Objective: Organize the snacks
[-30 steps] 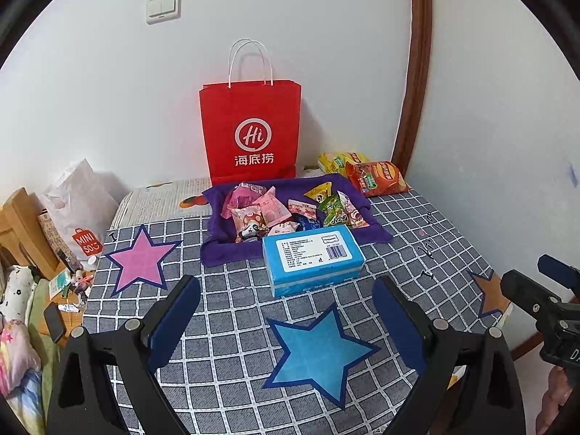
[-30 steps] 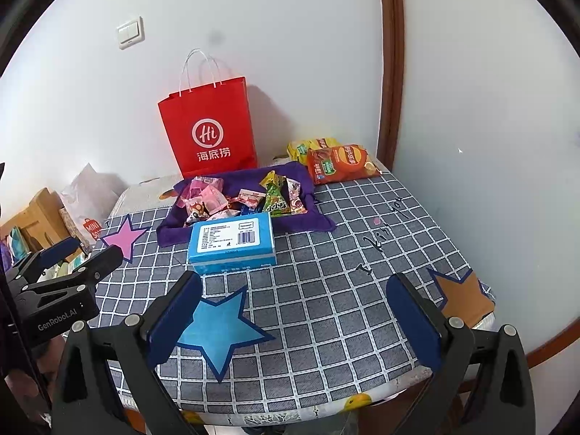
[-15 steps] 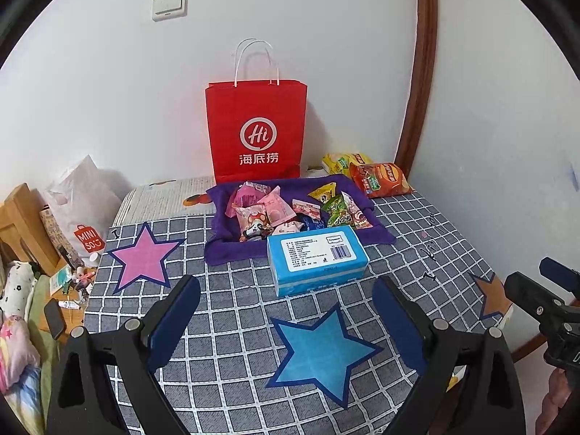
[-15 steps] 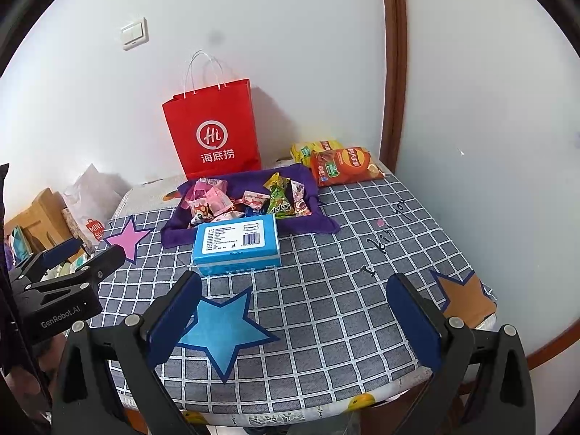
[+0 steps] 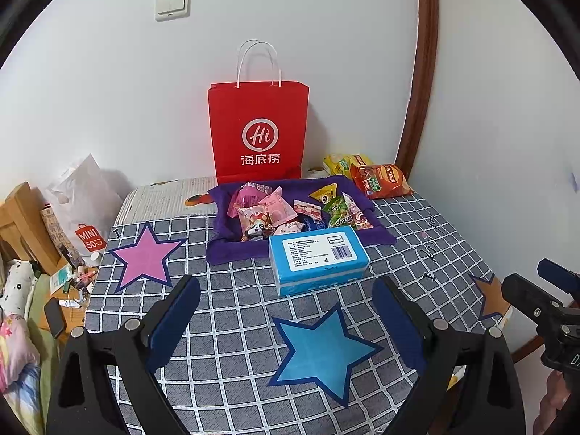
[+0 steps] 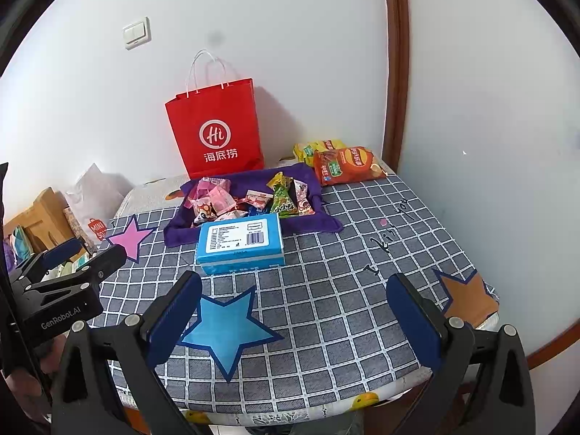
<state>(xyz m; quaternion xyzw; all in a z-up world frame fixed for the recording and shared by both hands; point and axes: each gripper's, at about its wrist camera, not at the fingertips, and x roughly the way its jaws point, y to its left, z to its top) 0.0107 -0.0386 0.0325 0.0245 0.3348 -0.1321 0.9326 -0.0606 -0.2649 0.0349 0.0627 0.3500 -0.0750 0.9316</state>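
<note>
Several small wrapped snacks (image 5: 275,212) (image 6: 250,199) lie piled on a purple cloth (image 5: 224,250) (image 6: 177,233) at the back of the checked table. A blue box (image 5: 317,259) (image 6: 239,244) stands just in front of the cloth. Two chip bags, orange (image 5: 380,181) (image 6: 344,165) and yellow (image 5: 340,163) (image 6: 315,148), lie at the back right corner. My left gripper (image 5: 286,311) hangs open over the table's near part, well short of the box. Wide open too, my right gripper (image 6: 293,304) holds nothing. Each gripper shows at the edge of the other's view.
A red paper bag (image 5: 257,130) (image 6: 217,130) stands against the wall behind the cloth. Pink (image 5: 145,255), blue (image 5: 322,351) (image 6: 224,326) and orange (image 6: 464,297) stars mark the tablecloth. White shopping bag (image 5: 83,203) and clutter sit left of the table. A wall closes the right side.
Both cameras have drifted slightly, so the scene sits a little further right and lower in view. Nothing on the table has moved and both grippers stay open.
</note>
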